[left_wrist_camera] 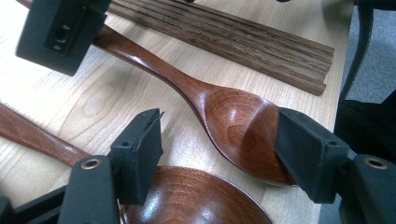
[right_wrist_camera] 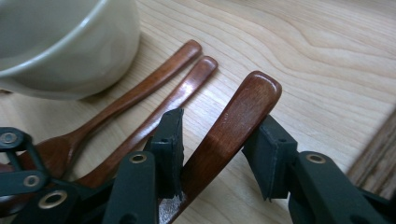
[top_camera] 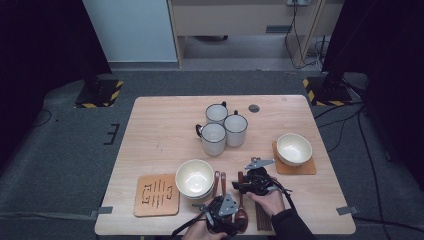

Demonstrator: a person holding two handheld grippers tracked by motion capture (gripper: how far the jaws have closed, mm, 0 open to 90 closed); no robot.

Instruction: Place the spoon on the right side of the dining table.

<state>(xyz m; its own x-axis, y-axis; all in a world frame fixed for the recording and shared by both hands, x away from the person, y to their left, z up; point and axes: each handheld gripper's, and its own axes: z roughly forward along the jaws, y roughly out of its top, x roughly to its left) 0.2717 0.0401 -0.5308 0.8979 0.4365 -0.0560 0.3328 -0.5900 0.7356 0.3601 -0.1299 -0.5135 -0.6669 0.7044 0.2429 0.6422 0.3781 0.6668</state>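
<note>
**Bench Layout and Spoon Pickup Position**

Grey carpeted floor all round, with black-and-yellow hazard-striped stand bases at the two far corners and loose cables trailing at the right. Pale wall panel and light wooden cabinet fronts behind. Centred in the high view: a light wood-grain bench (top_camera: 160, 125), strips of grey tape at both near corners.

On the bench: three white mugs (top_camera: 221, 127) with dark rims, clustered touching near the far middle. One cream bowl (top_camera: 294, 148) on an orange mat (top_camera: 305, 168) at the right. A second cream bowl (top_camera: 194, 178) near the front, just beside a wooden coaster (top_camera: 156, 195) at its left. Dark chopsticks (top_camera: 263, 220) bundled flat near the front edge, by the person's right hand.

Three brown wooden spoons side by side to the right of the front bowl, handles pointing away from the person. Rightmost spoon (right_wrist_camera: 229, 135) flat on the bench, between the other two spoons and the chopsticks.

Right gripper (right_wrist_camera: 215, 154) low over that spoon's handle end, fingers (right_wrist_camera: 170, 149) straddling the handle, partly closed, left pad at the wood, right pad just clear. No firm clamp visible.

Left gripper (left_wrist_camera: 217, 154) over the same spoon's bowl end, fingers (left_wrist_camera: 140, 151) about half open, right pad against the bowl rim, left pad apart from it.
</note>
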